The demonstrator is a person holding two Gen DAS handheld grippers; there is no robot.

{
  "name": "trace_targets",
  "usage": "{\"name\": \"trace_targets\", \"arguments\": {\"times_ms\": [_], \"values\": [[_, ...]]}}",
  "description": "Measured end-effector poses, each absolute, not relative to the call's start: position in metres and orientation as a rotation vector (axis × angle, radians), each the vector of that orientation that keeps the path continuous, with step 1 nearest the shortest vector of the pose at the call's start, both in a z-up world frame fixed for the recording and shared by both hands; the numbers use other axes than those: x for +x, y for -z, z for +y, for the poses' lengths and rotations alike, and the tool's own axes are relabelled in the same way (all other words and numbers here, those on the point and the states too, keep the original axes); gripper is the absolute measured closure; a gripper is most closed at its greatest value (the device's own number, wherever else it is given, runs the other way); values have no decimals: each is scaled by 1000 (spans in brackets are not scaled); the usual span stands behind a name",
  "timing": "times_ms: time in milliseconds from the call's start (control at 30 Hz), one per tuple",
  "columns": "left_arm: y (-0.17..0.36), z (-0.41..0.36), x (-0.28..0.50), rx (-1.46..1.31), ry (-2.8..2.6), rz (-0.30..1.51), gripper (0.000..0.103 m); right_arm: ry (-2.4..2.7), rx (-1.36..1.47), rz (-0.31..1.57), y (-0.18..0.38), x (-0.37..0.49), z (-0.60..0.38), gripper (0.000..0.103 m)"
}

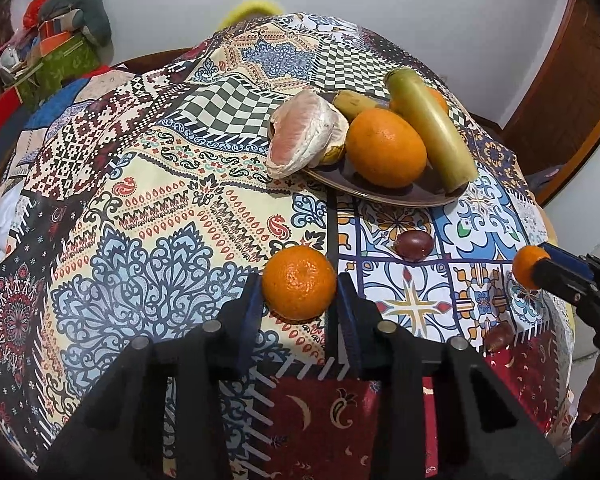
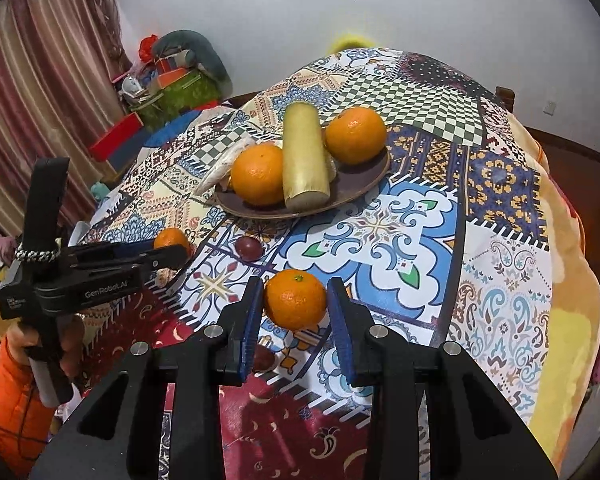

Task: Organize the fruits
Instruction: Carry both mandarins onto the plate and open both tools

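My left gripper is shut on a tangerine and holds it just above the patterned tablecloth. My right gripper is shut on another tangerine; it also shows in the left wrist view. A brown plate beyond them holds an orange, a peeled pomelo piece, a long green-yellow stalk and a small banana. The plate in the right wrist view shows two oranges beside the stalk.
A dark purple passion fruit lies on the cloth between plate and grippers, also in the right wrist view. Another dark fruit lies near the right table edge. Boxes and clutter stand at the far left.
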State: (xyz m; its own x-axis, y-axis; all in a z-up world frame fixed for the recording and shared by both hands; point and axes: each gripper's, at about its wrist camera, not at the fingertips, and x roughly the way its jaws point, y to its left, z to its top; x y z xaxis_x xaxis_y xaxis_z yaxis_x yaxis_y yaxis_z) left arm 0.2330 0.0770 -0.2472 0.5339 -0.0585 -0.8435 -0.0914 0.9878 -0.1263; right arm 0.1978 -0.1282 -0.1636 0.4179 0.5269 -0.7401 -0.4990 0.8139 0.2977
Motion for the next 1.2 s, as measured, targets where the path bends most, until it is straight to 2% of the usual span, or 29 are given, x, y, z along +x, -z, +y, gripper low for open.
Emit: {"name": "trace_targets", "arguments": {"times_ms": [600,1200], "values": [[205,72,265,-153,9,886,67,-621,25,850,142,240,-132,73],[226,65,297,-164,50,906,66,-615,-14,857,162,286,-107,73]]}}
